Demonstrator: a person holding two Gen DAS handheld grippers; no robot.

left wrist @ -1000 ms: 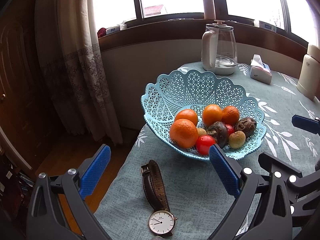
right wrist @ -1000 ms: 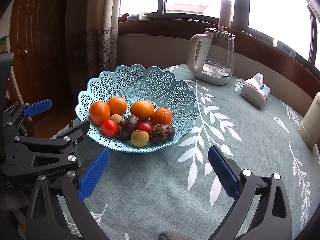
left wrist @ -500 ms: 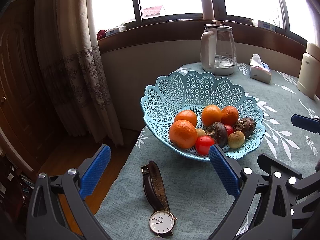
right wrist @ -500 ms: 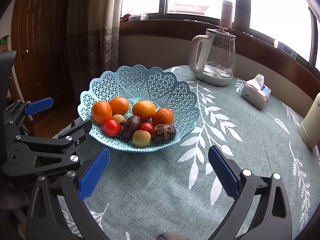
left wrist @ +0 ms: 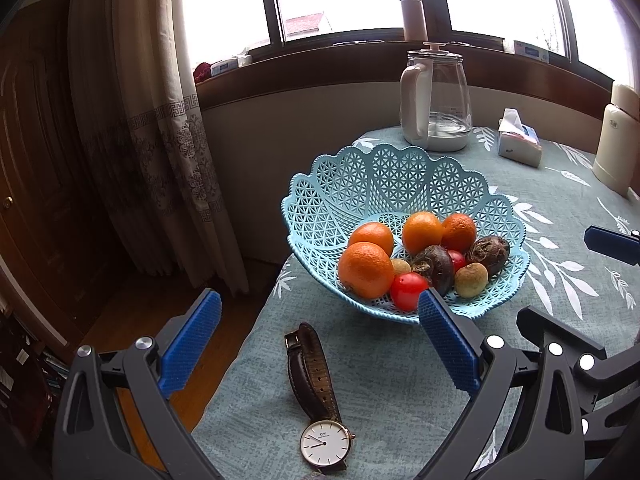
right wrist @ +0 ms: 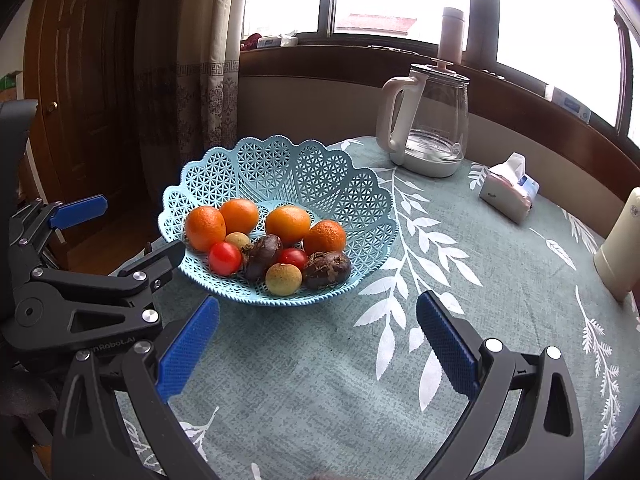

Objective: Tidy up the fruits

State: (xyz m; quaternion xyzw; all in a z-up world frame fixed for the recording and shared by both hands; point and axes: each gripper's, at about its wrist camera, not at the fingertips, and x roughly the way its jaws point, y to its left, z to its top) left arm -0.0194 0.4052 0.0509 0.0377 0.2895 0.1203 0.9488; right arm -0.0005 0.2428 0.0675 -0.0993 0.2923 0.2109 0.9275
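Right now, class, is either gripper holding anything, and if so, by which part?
Nothing is held. The left gripper and right gripper are both open and empty, short of the basket.

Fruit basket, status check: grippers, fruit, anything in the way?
Left gripper open, empty. Right gripper open, empty. Fruit piled in blue basket, none outside. Wristwatch on cloth under left gripper.

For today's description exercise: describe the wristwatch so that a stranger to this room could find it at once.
Start at the light blue lattice basket of fruit on the green tablecloth. Just before it, near the table's edge, lies the wristwatch: the only flat thing there, with a brown leather strap and a round white dial.
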